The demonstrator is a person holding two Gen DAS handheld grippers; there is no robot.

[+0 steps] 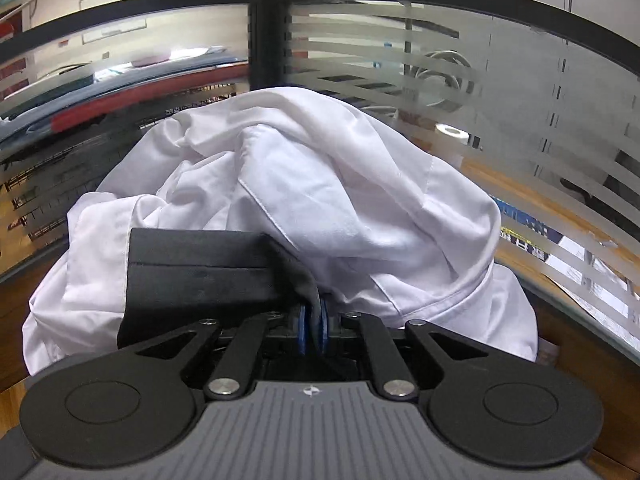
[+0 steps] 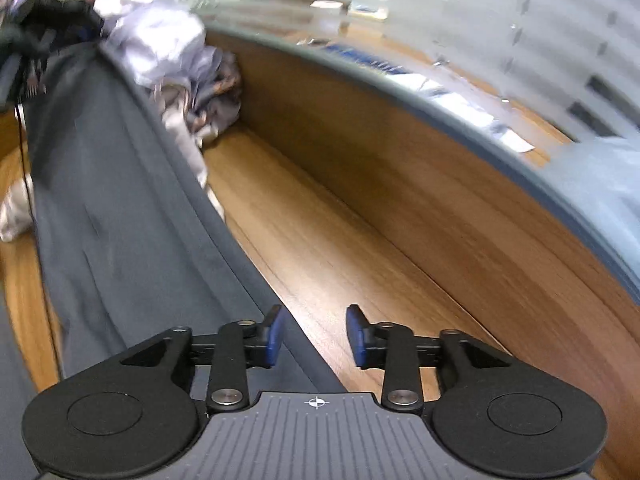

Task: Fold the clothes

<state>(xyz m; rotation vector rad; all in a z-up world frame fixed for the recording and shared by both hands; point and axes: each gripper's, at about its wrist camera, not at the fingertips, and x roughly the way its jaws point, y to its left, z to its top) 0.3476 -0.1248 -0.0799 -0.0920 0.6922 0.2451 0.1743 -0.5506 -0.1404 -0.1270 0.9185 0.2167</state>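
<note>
Left wrist view: the left gripper [image 1: 313,326] stood with its blue pads [image 1: 303,330] drawn nearly together, only a thin slit between them. A fold of dark grey cloth [image 1: 200,276] ran into that slit and was pinched there; the rest of it spread in a flat band to the left of the jaws. Directly behind lay a heap of white garment [image 1: 320,208], crumpled and mounded, touching the dark cloth and rising above it. Beyond the heap stood a frosted, striped glass partition [image 1: 520,92] with a black post [image 1: 266,48].

Right wrist view: the right gripper [image 2: 316,336] had its jaws spread apart, the blue pads [image 2: 275,336] well separated and nothing pressed between them. The left pad sat at the edge of a long grey-blue garment [image 2: 132,220], which lay stretched over the wooden table [image 2: 360,248] and ran away toward the upper left; whether the pad touched the fabric could not be told. The right pad hung over bare wood. At the far end of the garment sat a blurred pile of pale clothes [image 2: 168,48], against the table's wooden back wall [image 2: 440,168].
</note>
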